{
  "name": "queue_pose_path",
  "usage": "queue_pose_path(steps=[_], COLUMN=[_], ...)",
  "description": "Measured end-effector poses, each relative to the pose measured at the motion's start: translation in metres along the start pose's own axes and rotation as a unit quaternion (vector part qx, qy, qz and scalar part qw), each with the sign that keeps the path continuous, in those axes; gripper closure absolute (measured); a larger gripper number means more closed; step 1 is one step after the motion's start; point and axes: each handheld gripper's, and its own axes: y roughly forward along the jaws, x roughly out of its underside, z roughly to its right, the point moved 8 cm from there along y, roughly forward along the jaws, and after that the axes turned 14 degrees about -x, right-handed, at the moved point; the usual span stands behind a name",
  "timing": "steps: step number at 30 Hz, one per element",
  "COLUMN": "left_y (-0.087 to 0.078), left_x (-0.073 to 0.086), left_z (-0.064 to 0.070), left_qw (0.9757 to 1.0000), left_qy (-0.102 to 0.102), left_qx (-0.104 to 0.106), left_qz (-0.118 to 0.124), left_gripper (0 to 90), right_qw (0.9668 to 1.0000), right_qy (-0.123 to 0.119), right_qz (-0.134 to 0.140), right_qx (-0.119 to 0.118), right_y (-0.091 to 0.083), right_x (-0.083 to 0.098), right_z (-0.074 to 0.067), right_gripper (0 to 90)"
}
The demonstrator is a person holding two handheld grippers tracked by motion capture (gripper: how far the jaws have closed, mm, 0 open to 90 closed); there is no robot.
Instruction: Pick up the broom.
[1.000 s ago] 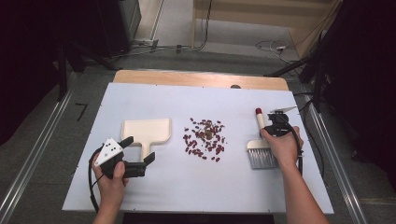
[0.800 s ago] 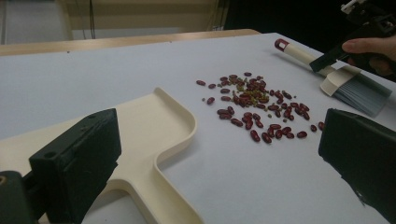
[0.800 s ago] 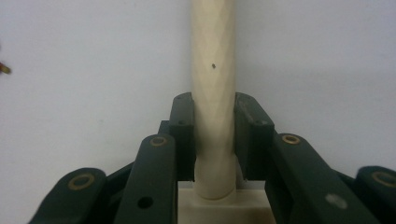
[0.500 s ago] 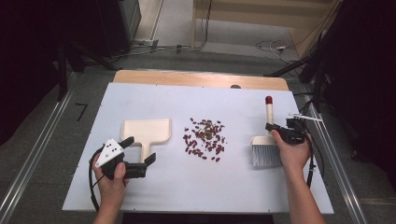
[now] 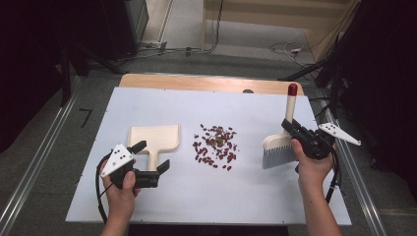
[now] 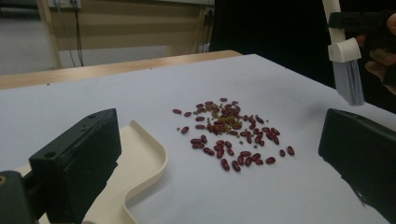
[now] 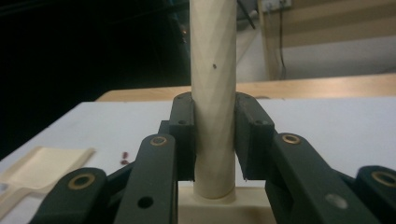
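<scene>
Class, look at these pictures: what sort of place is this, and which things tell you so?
Probably a lab or workshop test bench: a white board laid over a table, metal floor rails, loose cables, and staged beans for sweeping.

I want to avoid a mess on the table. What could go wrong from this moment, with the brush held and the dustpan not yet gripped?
1. The left gripper is open around the dustpan handle; unheld, the pan may slide when beans are pushed against it.
2. The right gripper clamps the brush handle, bristles off the table; a fast sweep could scatter beans.
</scene>
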Motion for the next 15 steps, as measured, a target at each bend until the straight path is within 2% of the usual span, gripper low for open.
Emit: queue_pose_path(steps=[1,3,4,5,8,9,11,15], left_y=[-0.001,-0.002,-0.002,-0.002,-0.001,-0.001,0.000,0.002], left_x=[-0.002,-0.005,-0.006,-0.007,-0.011,-0.012,-0.014,-0.016], left_z=[0.002,0.007,0.009,0.012,0.019,0.022,0.026,0.036], left_qw=[1.0000,1.0000,0.9999,0.9999,0.9997,0.9996,0.9994,0.9988], left_qy=[0.000,-0.001,-0.001,-0.002,-0.003,-0.003,-0.005,-0.013], left_qx=[0.003,0.009,0.012,0.016,0.025,0.028,0.033,0.046], left_qz=[0.002,0.004,0.004,0.004,0.004,0.004,0.003,-0.002], left_gripper=[0.0,0.0,0.0,0.0,0.0,0.0,0.0,0.0], right_qw=[1.0000,0.9998,0.9994,0.9994,0.9976,0.9976,0.9965,0.9952], right_qy=[0.000,-0.008,-0.019,-0.019,-0.042,-0.042,-0.056,-0.065], right_qz=[0.000,0.008,0.016,0.016,0.025,0.025,0.027,0.028], right_qx=[0.000,-0.015,-0.025,-0.025,-0.049,-0.049,-0.057,-0.068], right_y=[0.000,0.003,0.006,0.006,0.015,0.015,0.022,0.028], right_x=[0.000,-0.005,-0.009,-0.009,-0.011,-0.011,-0.009,-0.006], right_z=[0.000,-0.011,-0.022,-0.022,-0.040,-0.040,-0.050,-0.060], right_gripper=[69.4,69.4,69.4,69.4,69.4,69.4,69.3,69.4])
